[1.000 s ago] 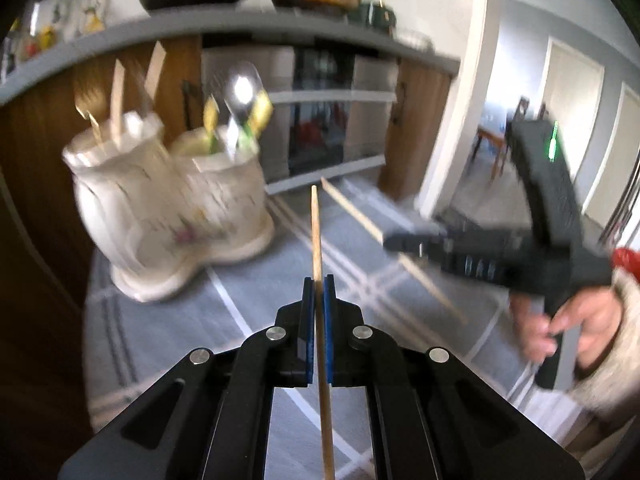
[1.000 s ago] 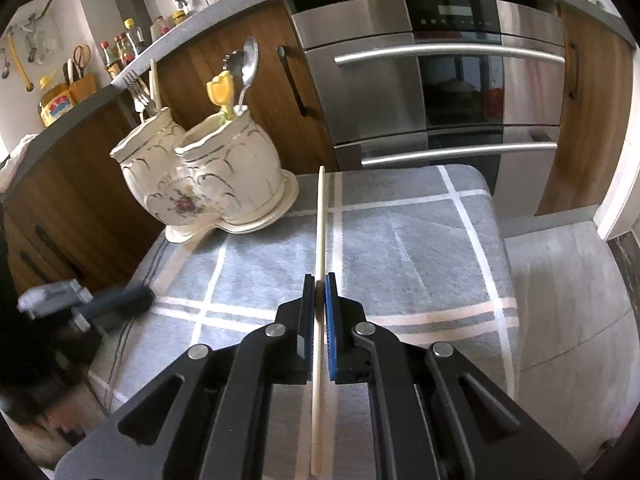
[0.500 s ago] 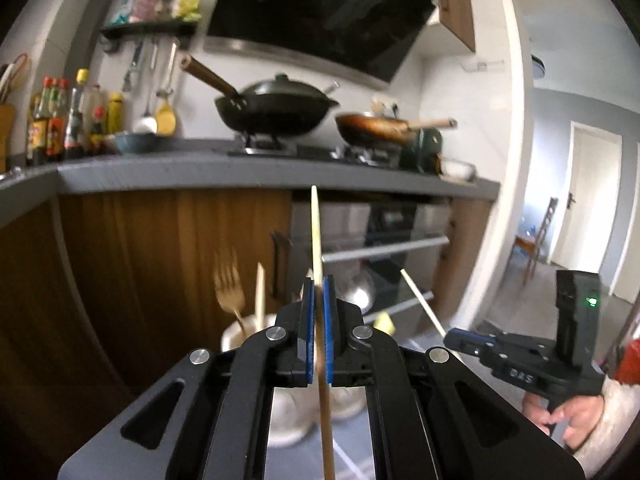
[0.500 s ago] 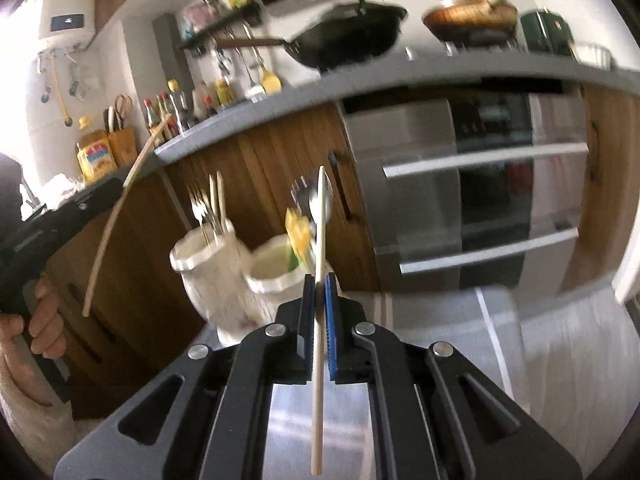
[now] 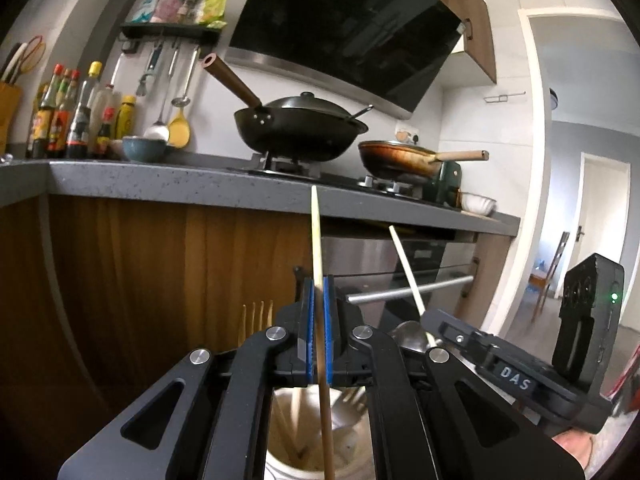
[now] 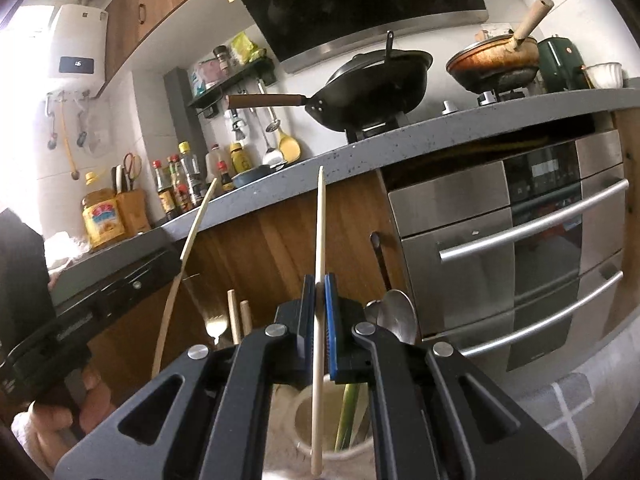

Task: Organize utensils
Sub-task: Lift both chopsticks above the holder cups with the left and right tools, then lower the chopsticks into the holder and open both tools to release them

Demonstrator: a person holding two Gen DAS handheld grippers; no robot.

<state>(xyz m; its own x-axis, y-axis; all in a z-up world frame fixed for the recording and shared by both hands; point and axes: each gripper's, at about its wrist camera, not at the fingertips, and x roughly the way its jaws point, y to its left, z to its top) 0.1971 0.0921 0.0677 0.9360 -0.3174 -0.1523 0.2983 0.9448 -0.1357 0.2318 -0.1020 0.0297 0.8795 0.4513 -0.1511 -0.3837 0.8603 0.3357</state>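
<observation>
Below the kitchen counter (image 5: 168, 184), both grippers have risen over the holder (image 6: 304, 436) at frame bottom, left gripper (image 5: 318, 332) and right gripper (image 6: 319, 328) each clamping a chopstick (image 5: 316, 236), apparently ready to drop in

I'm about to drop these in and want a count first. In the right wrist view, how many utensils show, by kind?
Held chopsticks: 2
Wooden sticks standing in the holder: 2
Fork: 1
Spoon: 1 clear; a second may sit behind it
Total: 6 clearly visible
</observation>
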